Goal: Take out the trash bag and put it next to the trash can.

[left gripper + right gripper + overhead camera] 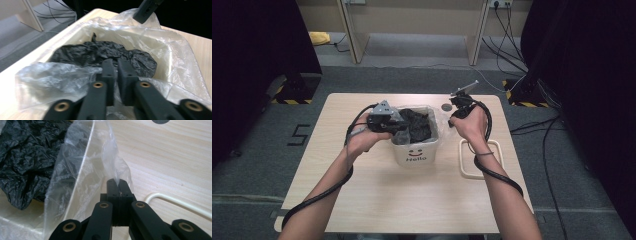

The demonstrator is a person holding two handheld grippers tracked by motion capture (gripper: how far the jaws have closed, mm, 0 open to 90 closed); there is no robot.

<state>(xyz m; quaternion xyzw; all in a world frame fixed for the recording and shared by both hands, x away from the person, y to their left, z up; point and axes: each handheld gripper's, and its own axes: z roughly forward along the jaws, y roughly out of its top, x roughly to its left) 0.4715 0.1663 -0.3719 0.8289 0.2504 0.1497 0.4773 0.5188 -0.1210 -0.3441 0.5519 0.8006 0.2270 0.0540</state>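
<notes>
The left gripper sits at the left rim of a small white bin in the middle of the pale wooden table. In the left gripper view its black jaws stand nearly together with a thin slit between them, set over the near edge of the clear bag liner; whether they pinch the film I cannot tell. The left hand wraps the tool from below, forearm angling up from the lower left.

The bin is squarish with rounded corners, smooth plastic, a smiley face and "Hello" on its front. The liner is thin, glossy and wrinkled, draped over the rim. Inside lies a crumpled black plastic bag — crinkly, bunched into a low heap with no clear long axis.

At the bin's right side, the right gripper has its jaws pressed tight on a pulled-up peak of the liner — the film rises away from the tips. The right hand holds the tool upright, wrist bent back. A white wire loop lies flat on the table to the right.
</notes>
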